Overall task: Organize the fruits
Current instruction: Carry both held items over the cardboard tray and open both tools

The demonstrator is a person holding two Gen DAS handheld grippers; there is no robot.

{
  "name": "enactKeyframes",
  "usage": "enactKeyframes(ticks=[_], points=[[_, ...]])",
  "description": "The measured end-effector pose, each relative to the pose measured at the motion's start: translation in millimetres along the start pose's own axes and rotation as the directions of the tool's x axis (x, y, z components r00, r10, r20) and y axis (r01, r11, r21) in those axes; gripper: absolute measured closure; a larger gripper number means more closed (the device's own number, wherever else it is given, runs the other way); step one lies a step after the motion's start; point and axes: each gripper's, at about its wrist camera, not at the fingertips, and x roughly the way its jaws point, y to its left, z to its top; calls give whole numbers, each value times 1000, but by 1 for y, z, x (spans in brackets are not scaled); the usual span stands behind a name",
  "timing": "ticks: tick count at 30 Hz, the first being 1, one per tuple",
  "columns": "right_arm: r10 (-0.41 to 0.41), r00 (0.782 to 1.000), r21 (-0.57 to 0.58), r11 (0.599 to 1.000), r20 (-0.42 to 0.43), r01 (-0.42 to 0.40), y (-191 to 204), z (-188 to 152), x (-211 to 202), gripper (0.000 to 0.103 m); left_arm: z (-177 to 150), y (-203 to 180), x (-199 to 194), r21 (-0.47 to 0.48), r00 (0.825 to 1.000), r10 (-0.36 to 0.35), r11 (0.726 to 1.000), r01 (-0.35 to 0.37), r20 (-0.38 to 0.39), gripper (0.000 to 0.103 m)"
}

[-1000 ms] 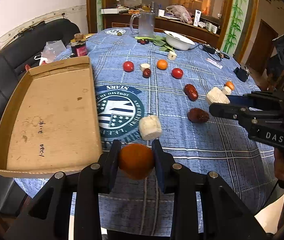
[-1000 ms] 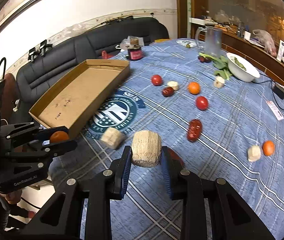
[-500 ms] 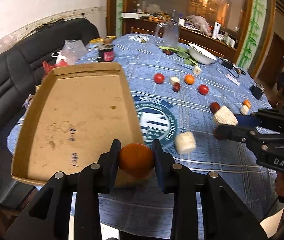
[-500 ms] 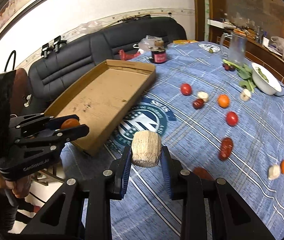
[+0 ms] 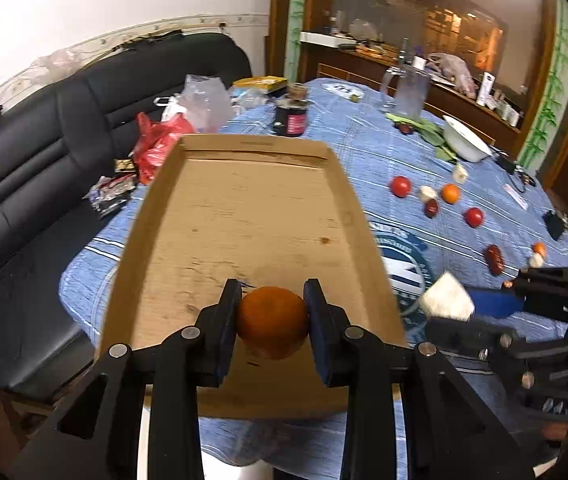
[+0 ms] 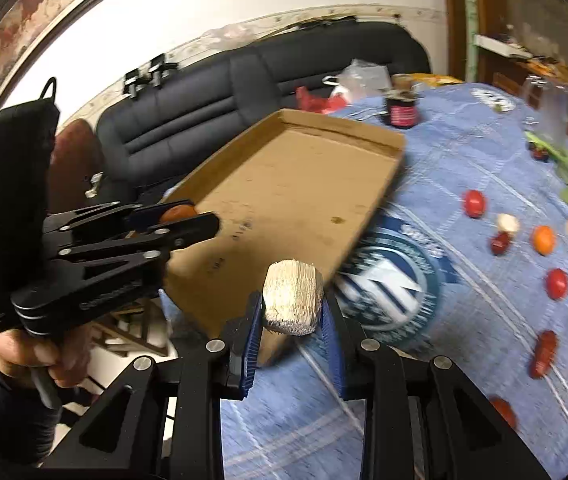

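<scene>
Barely begun: cardboard tray (image 5: 243, 216) bare, left tongs (image 5: 272, 316) clenching an orange (image 5: 272, 322), right tongs (image 6: 292, 312) a pale chunk (image 6: 292, 297) (fruits (image 5: 474, 216) scattered at frame right)

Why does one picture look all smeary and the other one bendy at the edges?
Right wrist view: motion blur smears the tablecloth and tomatoes, while the pale chunk in the right hand-held gripper stays sharp. Left wrist view: crisper, the orange in the left hand-held gripper is clear; the fisheye lens curves the tray edges, and the corners go dark.
</scene>
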Motion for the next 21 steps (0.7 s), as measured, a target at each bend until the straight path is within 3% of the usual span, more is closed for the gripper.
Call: enactKeyframes(ticks=[10, 21], points=[[17, 993, -28, 999, -120, -21, 16, 4, 60, 74, -4, 19, 24, -19, 998, 35, 999, -36, -56, 73], [-14, 987, -101, 995, -161, -3, 26, 0, 76, 74, -17, 16, 45, -6, 991, 32, 999, -33, -133, 73]])
